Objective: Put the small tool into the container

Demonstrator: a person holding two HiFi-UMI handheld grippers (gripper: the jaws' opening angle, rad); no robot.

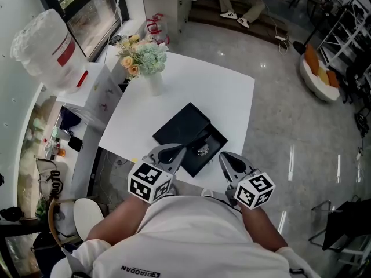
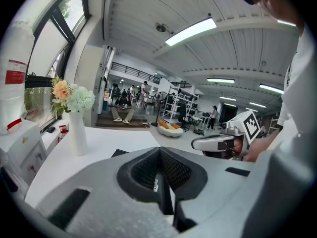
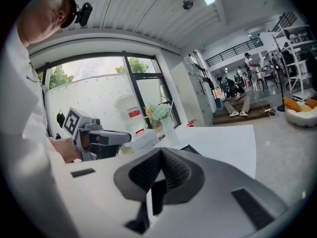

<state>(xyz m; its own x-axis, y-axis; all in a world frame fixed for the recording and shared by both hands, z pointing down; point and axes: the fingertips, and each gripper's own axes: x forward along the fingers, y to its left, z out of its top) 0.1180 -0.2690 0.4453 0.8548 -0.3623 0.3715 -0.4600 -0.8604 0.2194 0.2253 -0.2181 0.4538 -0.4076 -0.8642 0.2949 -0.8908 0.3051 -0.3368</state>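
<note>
Two hand-held grippers are level with each other at the near edge of a white square desk (image 1: 232, 97), each with a marker cube at its rear. The left hand-held gripper (image 1: 177, 149) has its grey jaws closed together; its own view shows the ribbed pads meeting at the tips with nothing between them. The right hand-held gripper (image 1: 224, 157) is likewise fully closed and empty, its pads pressed against each other. We see both pointing slightly downward toward the desk.

Between their tips, and a little beyond them, lies a flat black rectangular container (image 1: 184, 125), turned cornerwise to us. It shows as two overlapping dark rectangles, one farther and one nearer. A small shiny metal tool (image 1: 203, 150) rests within the outline of the nearer rectangle, close to both grippers but touched by neither. We cannot tell whether it sits in a recess or merely on the surface.

At the desk's far left corner stands a white vase of pastel flowers (image 1: 152, 81), upright and well apart from the container. Left of the desk we see a large clear water bottle (image 1: 45, 50) on a white cabinet. Glossy grey floor (image 1: 290, 132) stretches to the right.
</note>
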